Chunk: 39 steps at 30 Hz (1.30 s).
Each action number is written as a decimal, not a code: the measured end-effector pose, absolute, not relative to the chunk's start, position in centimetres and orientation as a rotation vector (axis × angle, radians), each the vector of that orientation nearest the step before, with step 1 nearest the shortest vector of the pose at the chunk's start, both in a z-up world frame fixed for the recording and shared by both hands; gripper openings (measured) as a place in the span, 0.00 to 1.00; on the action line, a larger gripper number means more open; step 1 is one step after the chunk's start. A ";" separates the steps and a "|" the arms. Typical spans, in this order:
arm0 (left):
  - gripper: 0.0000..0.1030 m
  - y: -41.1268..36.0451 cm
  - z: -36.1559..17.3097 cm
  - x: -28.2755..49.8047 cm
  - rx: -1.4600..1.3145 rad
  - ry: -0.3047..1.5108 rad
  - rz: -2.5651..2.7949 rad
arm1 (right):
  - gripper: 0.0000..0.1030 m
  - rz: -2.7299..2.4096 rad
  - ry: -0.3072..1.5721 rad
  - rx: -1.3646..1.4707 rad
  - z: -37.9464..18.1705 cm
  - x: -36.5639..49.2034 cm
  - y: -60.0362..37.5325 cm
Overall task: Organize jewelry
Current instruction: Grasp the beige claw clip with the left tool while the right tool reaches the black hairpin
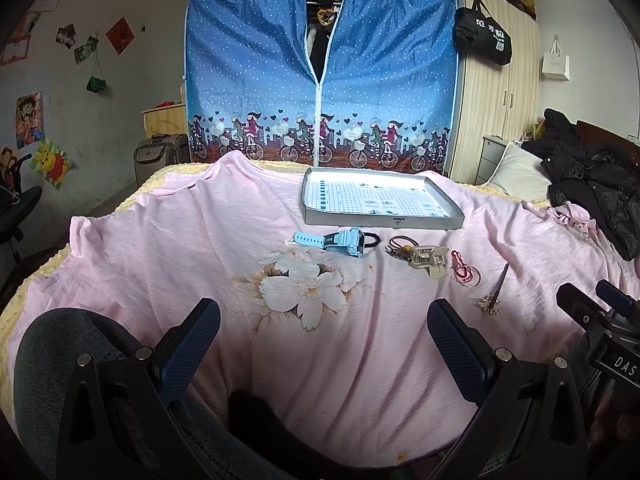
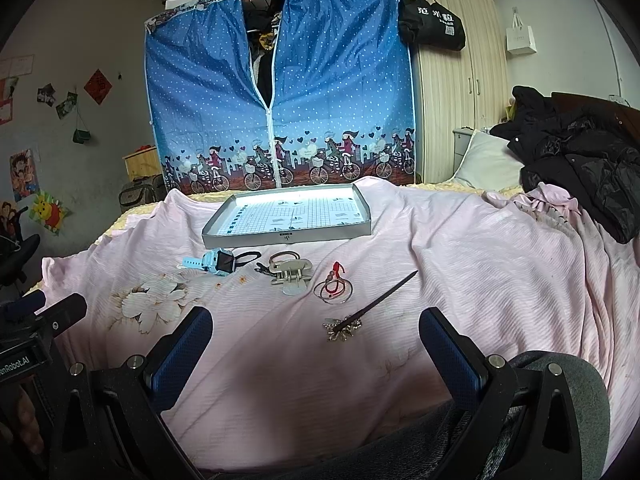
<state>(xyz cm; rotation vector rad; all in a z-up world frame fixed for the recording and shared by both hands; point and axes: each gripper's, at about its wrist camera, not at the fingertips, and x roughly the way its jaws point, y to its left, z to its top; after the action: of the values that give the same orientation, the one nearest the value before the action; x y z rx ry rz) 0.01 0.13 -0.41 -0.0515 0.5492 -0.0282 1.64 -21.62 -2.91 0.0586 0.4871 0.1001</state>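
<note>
While both grippers hang low over the pink sheet (image 1: 160,264), nothing is between their fingers. The left gripper (image 1: 324,344) has its two blue-padded fingers spread wide apart, and the right gripper (image 2: 316,352) is spread in the same way; both hold nothing.

The grey tray (image 2: 288,236) lies flat on the sheet, and I use it as the landmark. Its floor shows a printed grid, and no jewelry is inside it. All the pieces lie in a loose row just in front of the tray's near wall, on the side of the grippers. At the left end of this wall is the light blue watch (image 2: 214,262), with a black hair tie (image 2: 248,258) touching it. Beside them, near the middle of the wall, a beige hair claw (image 2: 290,276) lies over a brown ring-shaped piece and a small dark item that I cannot identify. Further right and a little nearer to the grippers are thin bangles with a red cord (image 2: 332,290). The dark hair stick (image 2: 376,300), with a flower ornament at its near end, lies farthest from the tray, close before the right gripper.
</note>
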 end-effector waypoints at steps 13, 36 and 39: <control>0.99 -1.0 -1.3 3.0 -0.026 0.715 -0.139 | 1.00 0.112 0.645 0.135 -4.0 3.9 -23.5; 0.74 -5.7 -4.7 20.5 -0.061 1.060 -0.516 | 0.50 0.159 1.192 0.325 -10.4 16.7 -26.5; 0.73 -5.4 -5.3 22.5 -0.176 1.096 -0.551 | 0.49 0.161 1.210 0.339 -10.9 17.3 -26.4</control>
<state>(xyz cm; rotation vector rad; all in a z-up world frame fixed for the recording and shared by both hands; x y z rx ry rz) 22.48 -5.45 -5.34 -0.1759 1.0956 -0.5514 17.35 -26.41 -10.89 0.3392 1.2105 0.1606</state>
